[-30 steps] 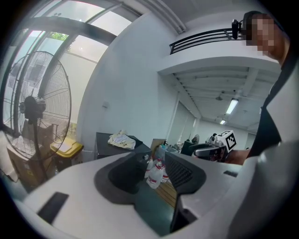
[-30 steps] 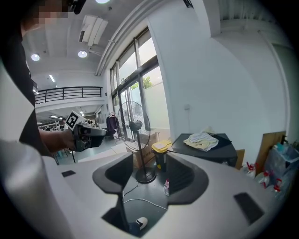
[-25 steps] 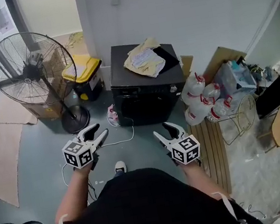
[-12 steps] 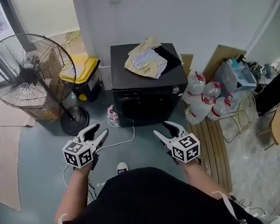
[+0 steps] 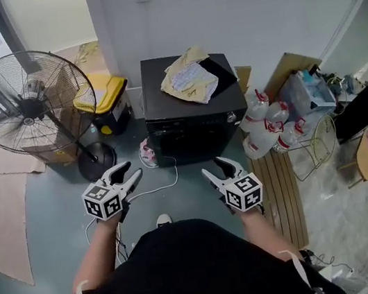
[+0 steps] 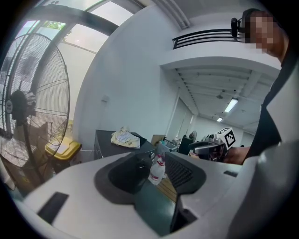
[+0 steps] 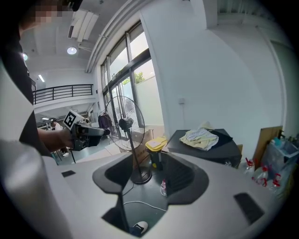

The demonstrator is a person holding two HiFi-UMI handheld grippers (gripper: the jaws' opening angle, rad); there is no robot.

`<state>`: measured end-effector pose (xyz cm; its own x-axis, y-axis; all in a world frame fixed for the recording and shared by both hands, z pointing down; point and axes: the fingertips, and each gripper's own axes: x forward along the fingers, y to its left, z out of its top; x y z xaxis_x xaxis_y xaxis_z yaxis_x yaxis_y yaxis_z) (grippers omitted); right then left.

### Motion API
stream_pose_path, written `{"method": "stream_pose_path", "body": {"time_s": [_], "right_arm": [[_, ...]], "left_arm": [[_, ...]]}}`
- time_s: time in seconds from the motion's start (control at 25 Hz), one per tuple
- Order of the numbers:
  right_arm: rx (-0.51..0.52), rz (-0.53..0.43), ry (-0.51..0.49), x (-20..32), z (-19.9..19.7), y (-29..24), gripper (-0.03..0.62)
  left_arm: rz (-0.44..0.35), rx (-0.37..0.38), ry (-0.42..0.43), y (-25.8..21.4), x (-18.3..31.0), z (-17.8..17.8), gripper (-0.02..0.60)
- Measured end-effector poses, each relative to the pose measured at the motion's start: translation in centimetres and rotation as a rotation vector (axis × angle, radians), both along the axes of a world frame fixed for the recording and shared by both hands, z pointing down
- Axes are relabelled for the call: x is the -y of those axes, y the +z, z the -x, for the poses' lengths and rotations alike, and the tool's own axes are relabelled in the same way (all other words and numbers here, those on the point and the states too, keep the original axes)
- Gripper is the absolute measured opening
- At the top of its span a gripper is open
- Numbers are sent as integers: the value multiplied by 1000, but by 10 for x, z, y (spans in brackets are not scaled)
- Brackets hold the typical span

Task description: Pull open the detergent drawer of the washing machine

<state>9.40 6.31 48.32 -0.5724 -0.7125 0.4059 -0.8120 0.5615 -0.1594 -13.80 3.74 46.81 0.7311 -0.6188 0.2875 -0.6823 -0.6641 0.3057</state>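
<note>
The black washing machine point(image 5: 194, 123) stands against the white wall, with crumpled cloths point(image 5: 189, 78) on its top. Its front face is dark and I cannot make out a detergent drawer. My left gripper point(image 5: 130, 170) and my right gripper point(image 5: 214, 168) hover open and empty above the floor, well short of the machine. In the left gripper view the open gripper point(image 6: 156, 170) frames the machine point(image 6: 105, 145) and a water bottle point(image 6: 157, 169). In the right gripper view the open gripper point(image 7: 156, 175) points left of the machine point(image 7: 212, 148), toward the fan's base.
A large standing fan point(image 5: 29, 107) and a yellow-lidded bin point(image 5: 101, 97) are left of the machine. Several water bottles point(image 5: 265, 128), cardboard and a wire rack point(image 5: 315, 151) crowd its right side. A white cable point(image 5: 159, 186) and a pink shoe point(image 5: 146, 151) lie on the grey floor.
The head view has drifted slightly, so the fan sits further left in it. Both grippers keep the same open pose at about the same spots.
</note>
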Motion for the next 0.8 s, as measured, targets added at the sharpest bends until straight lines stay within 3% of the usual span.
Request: {"method": "stream_pose_path", "body": {"time_s": [0.8], "right_arm": [[-14,11,72,62,17,5,227]], "left_arm": [[20,-19,63,10,81,18,202]]}}
